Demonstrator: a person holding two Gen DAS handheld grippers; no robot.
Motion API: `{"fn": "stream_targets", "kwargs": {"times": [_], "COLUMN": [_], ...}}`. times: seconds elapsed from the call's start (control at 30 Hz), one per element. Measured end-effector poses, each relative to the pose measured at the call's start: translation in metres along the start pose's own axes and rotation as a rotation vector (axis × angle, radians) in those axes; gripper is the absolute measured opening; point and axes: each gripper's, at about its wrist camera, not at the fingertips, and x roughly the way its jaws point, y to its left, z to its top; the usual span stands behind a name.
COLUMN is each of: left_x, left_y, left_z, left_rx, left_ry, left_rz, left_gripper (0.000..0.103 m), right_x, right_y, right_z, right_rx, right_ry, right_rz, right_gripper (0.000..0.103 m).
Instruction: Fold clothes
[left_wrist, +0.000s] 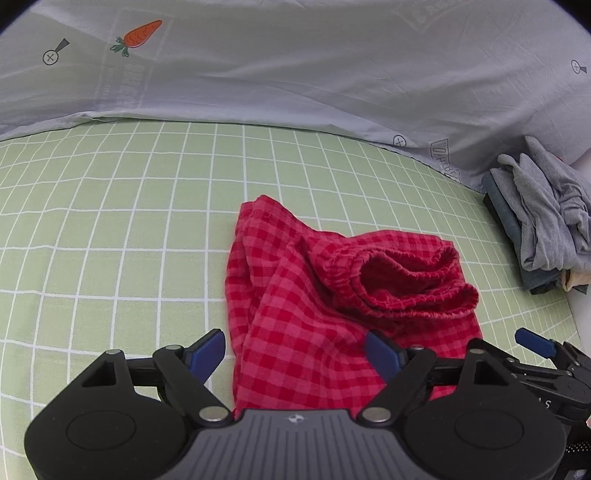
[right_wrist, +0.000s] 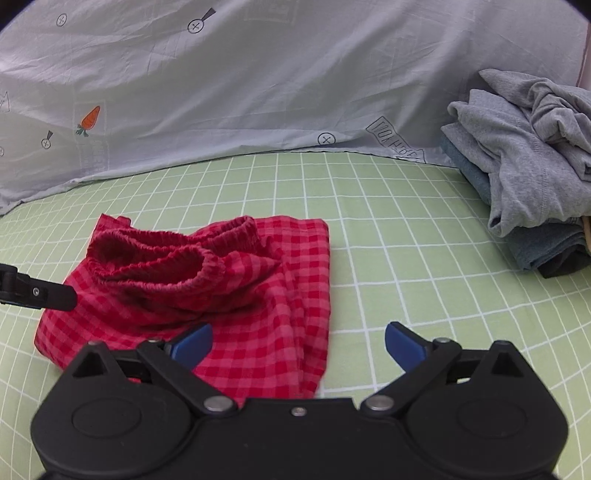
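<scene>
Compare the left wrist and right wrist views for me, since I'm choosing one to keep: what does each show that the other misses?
Only the left wrist view shows the right claw from the side, beyond the left claw.

Only the right wrist view shows bare sheet right of the shorts and the clothes pile large.

Both show the red checked shorts, their elastic waistband open and crumpled, the green grid sheet, the grey carrot-print fabric, and open claws holding nothing.

Both views are bright and evenly lit by soft, diffuse light with faint shadows and no glare. Fisheye distortion bends the grid lines outward; the far corners darken. Focus is mostly sharp throughout.
</scene>
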Motion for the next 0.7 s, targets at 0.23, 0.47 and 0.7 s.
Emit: {"fn": "stream_targets", "kwargs": {"times": [0.23, 0.47, 0.7], "left_x": [0.023, 0.047, 0.047], "left_y": [-0.026, -0.014, 0.019], "left_z": [0.017, 0.051, 0.056], "left_rx": [0.162, 0.084, -0.076], "left_ry": [-0.043, -0.078, -0.058], "left_rz": [0.1, 0.227, 0.201], "left_gripper": [0.089, 0.09, 0.09], "right_x": [0.028, 0.055, 0.062], "right_y": [0.026, 0.015, -0.011], "right_z": [0.023, 0.057, 0.061], "right_rx": [-0.196, -0.15, 0.008], "right_ry": [-0.021, -0.049, -0.005], "right_rz": [-0.008, -0.063, -0.059], "right_gripper": [0.101, 0.101, 0.101]}}
